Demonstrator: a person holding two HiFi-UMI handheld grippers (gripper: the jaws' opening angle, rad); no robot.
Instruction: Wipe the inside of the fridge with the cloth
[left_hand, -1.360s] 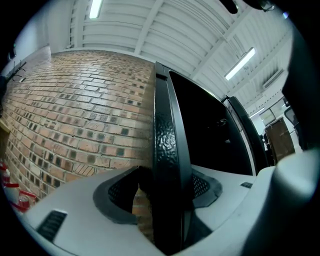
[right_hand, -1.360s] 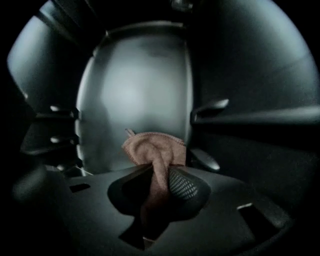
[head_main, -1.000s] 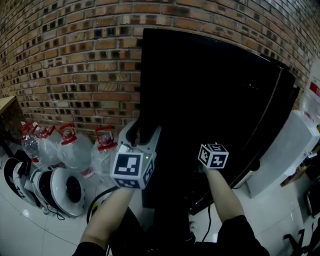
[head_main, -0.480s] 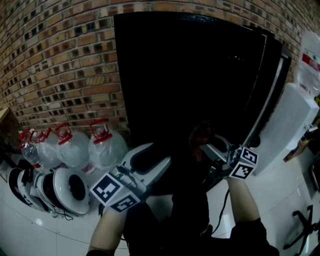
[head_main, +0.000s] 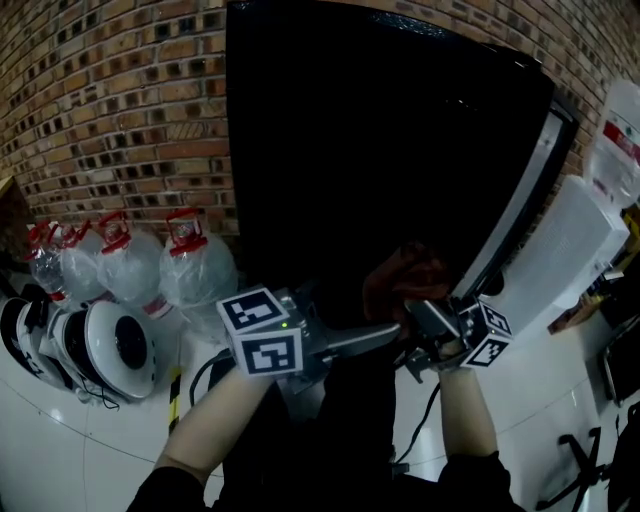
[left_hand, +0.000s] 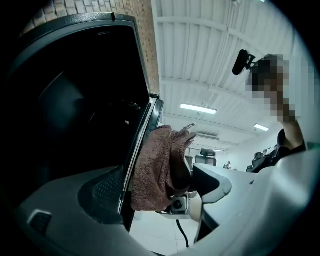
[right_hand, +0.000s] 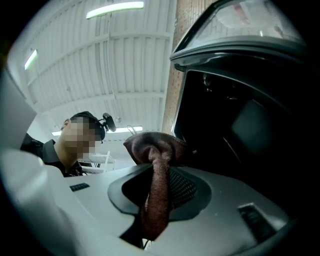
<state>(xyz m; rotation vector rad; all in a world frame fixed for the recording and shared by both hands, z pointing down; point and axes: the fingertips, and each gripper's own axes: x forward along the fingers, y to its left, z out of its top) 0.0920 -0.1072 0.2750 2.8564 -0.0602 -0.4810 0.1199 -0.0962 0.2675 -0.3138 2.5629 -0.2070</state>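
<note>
The tall black fridge (head_main: 380, 150) stands against the brick wall, its door edge (head_main: 515, 220) showing pale at the right. A reddish-brown cloth (head_main: 405, 280) is bunched in front of it, low down. My right gripper (head_main: 420, 325) is shut on the cloth (right_hand: 157, 195), which hangs pinched between its pads. My left gripper (head_main: 365, 340) points right at the cloth, its jaws opening wide. In the left gripper view the cloth (left_hand: 157, 170) hangs between those spread jaws, and neither pad presses on it.
Several big water bottles with red caps (head_main: 195, 265) stand on the floor left of the fridge, with white round devices (head_main: 110, 350) beside them. A white appliance (head_main: 560, 260) stands close to the fridge's right side. The floor is pale tile.
The left gripper has swung up and right to the cloth, and its jaws have spread. The right gripper has shifted slightly left with the cloth still in it.
</note>
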